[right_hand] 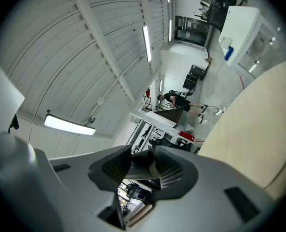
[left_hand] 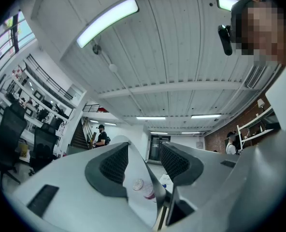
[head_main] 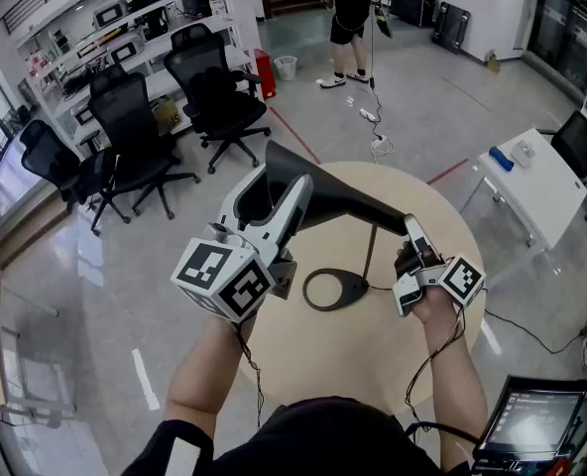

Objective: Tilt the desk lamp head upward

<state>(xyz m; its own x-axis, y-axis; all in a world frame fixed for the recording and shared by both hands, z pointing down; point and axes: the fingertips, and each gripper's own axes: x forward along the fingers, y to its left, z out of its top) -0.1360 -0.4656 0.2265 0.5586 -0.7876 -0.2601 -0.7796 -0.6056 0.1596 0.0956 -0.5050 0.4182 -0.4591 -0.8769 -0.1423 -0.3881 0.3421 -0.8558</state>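
A black desk lamp stands on the round beige table, its ring base carrying a thin stem. The long cone head lies almost level, wide mouth to the left. My left gripper straddles that wide mouth. In the left gripper view the shade's white inside and dark rim fill the gap of the left gripper, whose jaws stand wide and closed on it. My right gripper is shut on the head's narrow rear end, which shows as a dark piece between its pads.
Black office chairs and shelving stand on the floor beyond the table's left. A white desk is at the right and a screen at the bottom right. A person stands far off, near cables on the floor.
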